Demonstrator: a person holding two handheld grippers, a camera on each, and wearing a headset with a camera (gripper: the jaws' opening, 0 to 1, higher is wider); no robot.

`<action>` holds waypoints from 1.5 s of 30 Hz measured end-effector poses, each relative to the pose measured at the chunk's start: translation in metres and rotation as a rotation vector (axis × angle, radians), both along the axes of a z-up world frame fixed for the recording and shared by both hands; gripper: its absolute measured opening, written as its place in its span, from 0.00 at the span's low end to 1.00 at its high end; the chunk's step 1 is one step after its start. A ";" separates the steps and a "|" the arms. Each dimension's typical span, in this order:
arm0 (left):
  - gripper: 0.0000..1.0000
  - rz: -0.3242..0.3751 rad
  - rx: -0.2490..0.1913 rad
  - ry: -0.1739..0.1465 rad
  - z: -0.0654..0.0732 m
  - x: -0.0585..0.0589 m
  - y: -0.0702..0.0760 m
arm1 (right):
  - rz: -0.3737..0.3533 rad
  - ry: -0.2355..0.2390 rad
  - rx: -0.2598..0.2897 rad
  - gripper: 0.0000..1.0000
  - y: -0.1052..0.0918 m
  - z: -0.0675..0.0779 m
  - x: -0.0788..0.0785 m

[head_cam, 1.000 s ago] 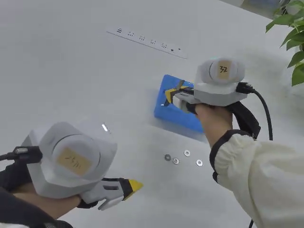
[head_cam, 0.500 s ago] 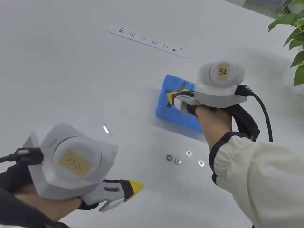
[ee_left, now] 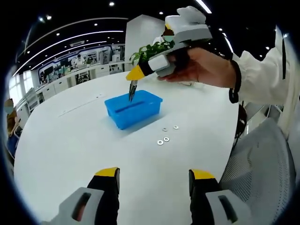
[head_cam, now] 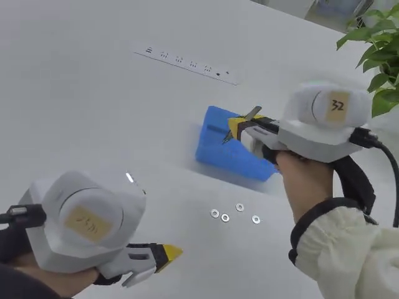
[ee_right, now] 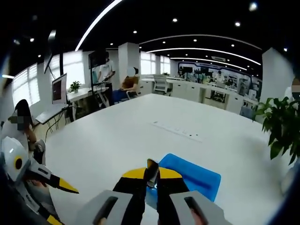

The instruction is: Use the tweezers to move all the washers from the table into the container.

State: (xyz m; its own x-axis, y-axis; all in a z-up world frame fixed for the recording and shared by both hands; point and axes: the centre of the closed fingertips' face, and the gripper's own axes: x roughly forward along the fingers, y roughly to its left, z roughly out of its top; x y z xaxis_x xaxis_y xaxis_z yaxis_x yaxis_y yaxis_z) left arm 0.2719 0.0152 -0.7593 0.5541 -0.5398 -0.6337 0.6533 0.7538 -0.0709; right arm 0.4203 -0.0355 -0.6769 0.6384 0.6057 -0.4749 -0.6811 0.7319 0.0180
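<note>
Now my right gripper (head_cam: 239,128) pinches the tweezers (head_cam: 251,114) over the container (head_cam: 221,156); left gripper (ee_left: 152,174) gapes empty. Washers (head_cam: 225,217) look thin, hard, slippery: I'd nip one across its rim.

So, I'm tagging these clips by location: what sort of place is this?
Probably a large open-plan office or lab: rows of desks, a monitor, long ceiling light strips, and a big white table with a built-in power strip.

The tan sticker (head_cam: 337,104) on the right gripper (head_cam: 237,128) reads 32.
</note>
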 end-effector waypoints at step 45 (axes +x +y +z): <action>0.63 -0.016 -0.008 0.001 -0.003 -0.002 -0.010 | -0.043 0.211 -0.073 0.03 -0.023 -0.097 -0.067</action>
State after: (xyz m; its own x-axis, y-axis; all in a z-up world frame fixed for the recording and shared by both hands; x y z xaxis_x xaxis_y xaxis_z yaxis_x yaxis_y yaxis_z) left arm 0.2698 0.0050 -0.7628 0.5447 -0.5541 -0.6295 0.6655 0.7423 -0.0775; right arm 0.3532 -0.0581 -0.7735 0.5449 0.5393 -0.6421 -0.6363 0.7646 0.1023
